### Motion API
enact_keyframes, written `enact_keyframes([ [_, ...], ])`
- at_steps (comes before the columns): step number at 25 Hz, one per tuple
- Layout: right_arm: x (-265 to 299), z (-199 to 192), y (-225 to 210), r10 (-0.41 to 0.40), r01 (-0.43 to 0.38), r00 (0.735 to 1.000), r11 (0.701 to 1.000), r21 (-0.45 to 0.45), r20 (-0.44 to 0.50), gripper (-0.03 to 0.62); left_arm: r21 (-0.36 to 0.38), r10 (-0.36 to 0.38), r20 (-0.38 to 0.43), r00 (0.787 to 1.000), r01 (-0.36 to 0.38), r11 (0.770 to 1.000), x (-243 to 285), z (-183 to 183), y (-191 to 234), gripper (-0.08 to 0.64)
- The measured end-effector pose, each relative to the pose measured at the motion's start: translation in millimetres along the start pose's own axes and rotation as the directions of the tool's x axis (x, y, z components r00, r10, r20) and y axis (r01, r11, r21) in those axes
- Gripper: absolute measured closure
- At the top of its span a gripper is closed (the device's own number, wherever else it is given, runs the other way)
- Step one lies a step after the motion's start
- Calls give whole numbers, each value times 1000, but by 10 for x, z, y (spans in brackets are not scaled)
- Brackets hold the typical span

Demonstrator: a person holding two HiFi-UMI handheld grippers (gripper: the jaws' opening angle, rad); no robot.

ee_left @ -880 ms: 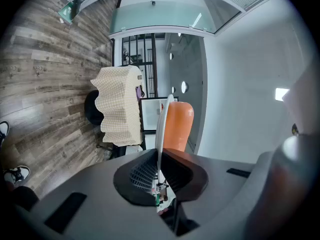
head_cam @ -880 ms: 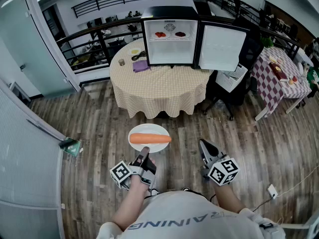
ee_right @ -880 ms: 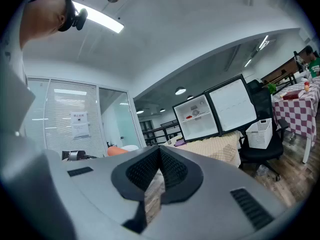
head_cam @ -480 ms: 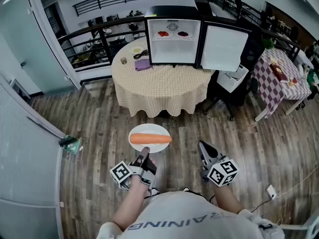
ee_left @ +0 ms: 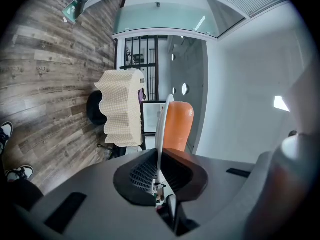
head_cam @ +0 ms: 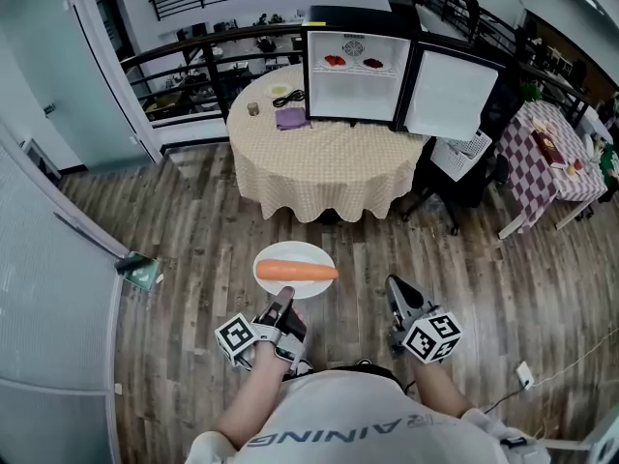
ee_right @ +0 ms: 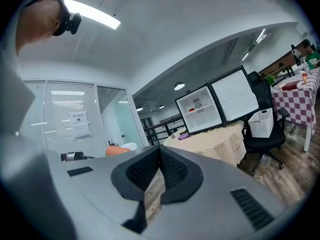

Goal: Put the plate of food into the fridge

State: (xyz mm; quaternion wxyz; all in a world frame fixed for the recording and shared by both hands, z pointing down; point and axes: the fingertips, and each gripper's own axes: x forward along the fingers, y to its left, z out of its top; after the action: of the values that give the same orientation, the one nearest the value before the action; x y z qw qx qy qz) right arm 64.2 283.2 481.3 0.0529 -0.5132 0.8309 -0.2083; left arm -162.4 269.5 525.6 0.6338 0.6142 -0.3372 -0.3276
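A white plate (head_cam: 290, 258) with a carrot (head_cam: 296, 271) lying across it hangs level over the wood floor in the head view. My left gripper (head_cam: 283, 303) is shut on the plate's near rim. In the left gripper view the plate (ee_left: 160, 134) shows edge-on between the jaws, with the carrot (ee_left: 177, 126) to its right. My right gripper (head_cam: 395, 288) is shut on nothing, held beside the plate to the right. The small fridge (head_cam: 355, 73) stands open on the round table (head_cam: 327, 165) ahead, its door (head_cam: 456, 95) swung right.
The fridge's top shelf holds two dishes of food (head_cam: 336, 61). A purple cloth (head_cam: 291, 117), a cable and a cup (head_cam: 253, 108) lie on the table's left. A black chair (head_cam: 464, 184) and a checked table (head_cam: 551, 153) stand right. A glass partition (head_cam: 48, 288) runs along the left.
The table and fridge have shifted right and slightly closer in the head view. The plate and both grippers keep the same pose.
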Motion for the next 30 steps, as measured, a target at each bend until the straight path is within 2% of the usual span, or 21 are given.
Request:
enact_keyframes([
  [4, 78, -217, 161, -11, 11, 1000, 1000, 10, -20, 569, -2, -3, -14, 1000, 3, 1000, -130, 133, 68, 532],
  [8, 90, -336, 249, -38, 39, 998, 999, 23, -47, 569, -39, 9, -14, 1000, -9, 999, -162, 272, 194, 532],
  [14, 215, -339, 129, -64, 65, 995, 998, 5, -71, 569, -29, -12, -10, 1000, 11, 1000, -78, 406, 266, 532],
  [22, 960, -161, 88, 41, -40, 996, 999, 14, -83, 569, -24, -22, 68, 997, 23, 999, 293, 769, 191, 534],
  [30, 1465, 241, -626, 21, -20, 999, 999, 31, -40, 569, -16, -27, 58, 998, 28, 999, 1140, 909, 153, 533],
])
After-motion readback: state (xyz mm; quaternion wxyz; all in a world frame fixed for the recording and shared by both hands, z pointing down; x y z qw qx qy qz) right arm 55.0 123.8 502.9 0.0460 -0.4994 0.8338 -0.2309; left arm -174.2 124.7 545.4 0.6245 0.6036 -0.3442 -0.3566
